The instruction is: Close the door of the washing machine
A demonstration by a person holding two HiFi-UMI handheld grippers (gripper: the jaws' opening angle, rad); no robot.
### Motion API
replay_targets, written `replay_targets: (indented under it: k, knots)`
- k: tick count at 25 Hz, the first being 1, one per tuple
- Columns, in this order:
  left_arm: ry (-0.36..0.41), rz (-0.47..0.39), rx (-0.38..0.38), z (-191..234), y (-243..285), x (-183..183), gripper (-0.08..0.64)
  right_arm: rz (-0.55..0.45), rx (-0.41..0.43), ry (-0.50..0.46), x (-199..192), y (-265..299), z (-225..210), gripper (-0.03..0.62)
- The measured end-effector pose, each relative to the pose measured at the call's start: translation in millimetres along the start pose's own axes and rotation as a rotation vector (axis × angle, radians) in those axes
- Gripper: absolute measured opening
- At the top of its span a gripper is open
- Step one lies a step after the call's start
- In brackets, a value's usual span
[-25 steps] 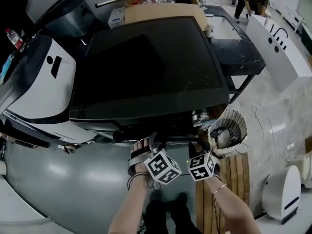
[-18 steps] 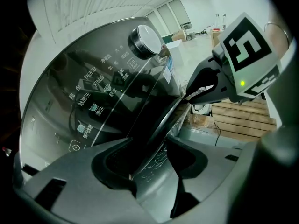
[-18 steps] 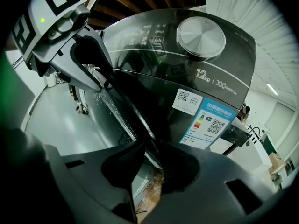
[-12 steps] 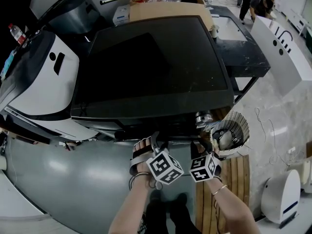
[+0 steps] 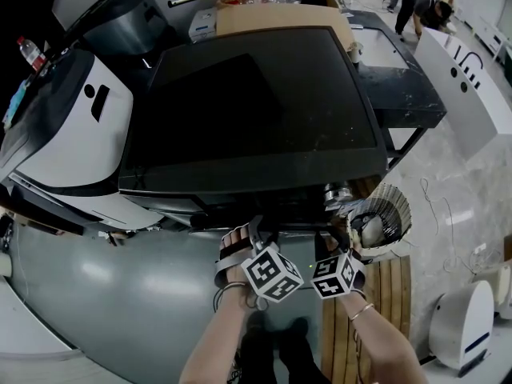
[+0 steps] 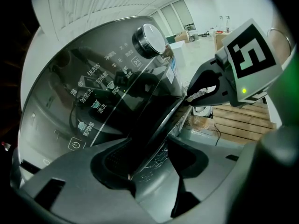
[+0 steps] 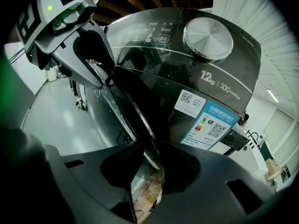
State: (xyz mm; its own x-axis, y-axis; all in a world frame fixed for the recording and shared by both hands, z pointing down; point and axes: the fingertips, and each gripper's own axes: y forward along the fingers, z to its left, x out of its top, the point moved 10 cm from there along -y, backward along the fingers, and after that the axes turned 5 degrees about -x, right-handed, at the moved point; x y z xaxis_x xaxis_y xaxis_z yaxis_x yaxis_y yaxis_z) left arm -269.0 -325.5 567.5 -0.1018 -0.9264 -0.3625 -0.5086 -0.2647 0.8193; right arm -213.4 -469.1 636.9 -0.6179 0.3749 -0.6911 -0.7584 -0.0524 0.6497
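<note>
The washing machine (image 5: 256,110) has a glossy black top, and its round door hangs ajar at the front, just below the top's near edge. In the head view my left gripper (image 5: 258,230) and right gripper (image 5: 330,235) sit side by side at the door's edge. In the left gripper view the door's dark rim (image 6: 159,125) runs between the jaws of my left gripper (image 6: 149,164), and my right gripper (image 6: 197,93) sits further along it. The rim (image 7: 135,115) also passes between the jaws of my right gripper (image 7: 149,164). Both pairs of jaws are opening, with a gap showing beside the rim.
A white appliance (image 5: 72,142) stands to the left. A wicker basket (image 5: 376,218) and a wooden pallet (image 5: 384,294) lie at the right front. Behind are a cardboard box (image 5: 272,6), a black table (image 5: 400,78) and a person (image 5: 420,2). The control knob (image 7: 208,38) is above the door.
Both grippers stay at the door's rim. Only the head view has shifted slightly.
</note>
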Motion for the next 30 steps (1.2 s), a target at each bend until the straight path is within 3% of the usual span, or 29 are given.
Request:
replay_targets:
  k: [21,30]
  knots:
    - [0.022,-0.021,0.045,-8,-6,-3,0.256,0.012,0.041,0.115,-5,-5,-6,0.110]
    - [0.030,-0.026,0.049,-11,-8,-5,0.268,0.052,0.046,0.148,-9,-5,-7,0.140]
